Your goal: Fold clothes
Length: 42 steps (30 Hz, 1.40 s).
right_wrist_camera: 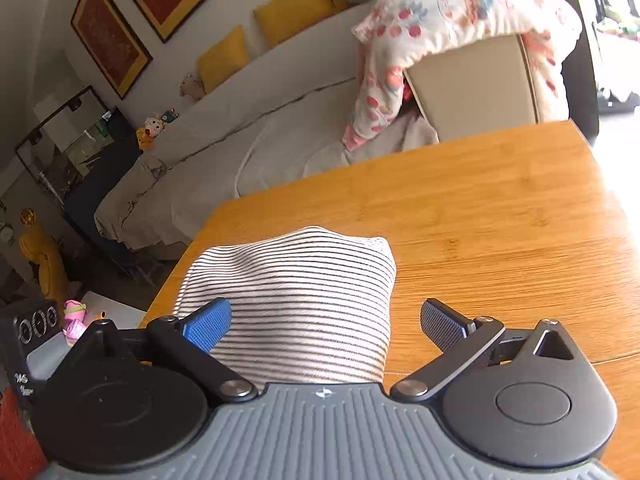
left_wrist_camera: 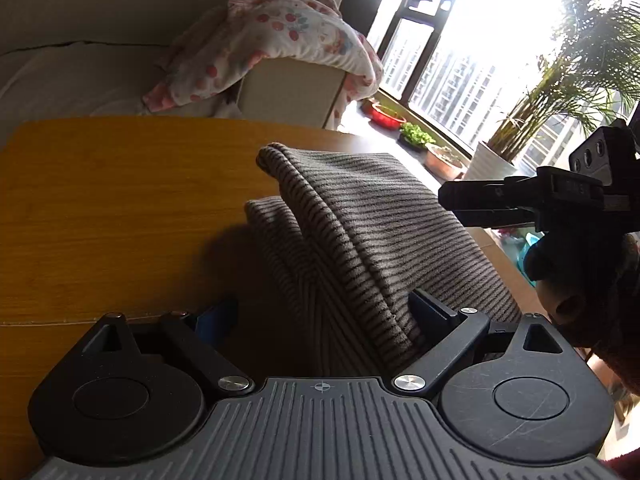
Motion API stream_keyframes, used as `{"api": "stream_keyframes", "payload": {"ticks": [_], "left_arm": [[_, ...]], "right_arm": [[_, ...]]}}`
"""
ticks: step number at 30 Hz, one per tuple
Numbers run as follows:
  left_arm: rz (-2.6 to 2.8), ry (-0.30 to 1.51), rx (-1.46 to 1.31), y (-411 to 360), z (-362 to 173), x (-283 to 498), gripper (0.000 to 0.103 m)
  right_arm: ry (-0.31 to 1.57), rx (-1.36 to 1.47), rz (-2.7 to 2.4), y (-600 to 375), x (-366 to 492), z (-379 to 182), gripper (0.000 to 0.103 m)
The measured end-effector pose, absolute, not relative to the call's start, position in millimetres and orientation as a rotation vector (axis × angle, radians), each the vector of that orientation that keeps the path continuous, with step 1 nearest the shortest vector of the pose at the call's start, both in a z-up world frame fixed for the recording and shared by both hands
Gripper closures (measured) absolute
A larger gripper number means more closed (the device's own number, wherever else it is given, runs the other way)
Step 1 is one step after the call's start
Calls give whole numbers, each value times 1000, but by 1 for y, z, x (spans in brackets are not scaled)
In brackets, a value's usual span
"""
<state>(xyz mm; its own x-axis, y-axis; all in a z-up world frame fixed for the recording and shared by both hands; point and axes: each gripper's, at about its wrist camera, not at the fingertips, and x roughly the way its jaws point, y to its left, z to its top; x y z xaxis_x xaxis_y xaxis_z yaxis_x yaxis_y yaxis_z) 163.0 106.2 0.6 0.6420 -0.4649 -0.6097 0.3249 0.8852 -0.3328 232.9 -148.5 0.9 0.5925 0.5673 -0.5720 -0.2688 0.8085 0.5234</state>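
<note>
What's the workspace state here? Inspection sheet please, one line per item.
Surface: wooden table, bare apart from the garment.
Job's things: striped garment, folded into a compact stack, lying at the table's near edge.
Clutter: nothing seen on the table.
Grippers: left hand-held gripper open, garment folds between its fingers; right hand-held gripper open, garment below it, not pinched.
Cables: nothing seen.
Surroundings: sofa behind the table with a floral blanket draped over its arm; potted plants by a bright window.
</note>
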Motion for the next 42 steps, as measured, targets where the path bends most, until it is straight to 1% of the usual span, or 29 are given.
{"api": "stream_keyframes", "payload": {"ticks": [2,4,5,7,9,10,11,12,13,19,21,22,23,28,29,33,35,39,42], "left_arm": [[-459,751,-193,108,0,164,7],[-454,751,-183,109,0,166,5],[-449,752,-178,111,-1,167,4],[-466,765,-193,117,-2,166,3],[-472,771,-203,120,-4,164,1],[-472,771,-206,121,-5,163,1],[-472,771,-208,122,-5,162,1],[-469,769,-207,121,-5,162,1],[-466,768,-206,120,-5,162,1],[-461,764,-197,112,-4,163,1],[-460,763,-193,112,-3,163,1],[-459,763,-190,111,-3,163,1],[-459,762,-188,111,-3,163,1],[-459,763,-183,110,-2,163,1],[-459,764,-182,111,-2,163,1],[-447,765,-177,112,-1,162,1],[-449,771,-198,115,-3,163,0],[-457,781,-212,112,-3,164,0],[-451,774,-173,105,1,162,0]], "right_arm": [[835,446,534,-141,250,-13,1],[830,489,579,-135,254,-16,14],[795,487,605,-133,250,-10,18],[682,439,682,-128,229,11,19],[583,374,735,-123,209,31,23],[569,335,726,-120,203,36,25],[571,314,712,-120,201,37,30],[585,305,694,-121,200,35,37],[599,297,677,-122,200,33,38],[684,246,571,-129,198,22,35],[711,229,535,-131,197,18,20],[724,238,532,-133,194,16,17],[736,261,542,-136,189,14,17],[797,316,530,-137,162,-7,17],[792,332,537,-136,159,-7,24],[670,258,591,-127,136,13,31],[626,211,604,-125,128,20,31],[721,211,518,-129,137,1,31],[725,224,509,-134,137,-2,31]]}}
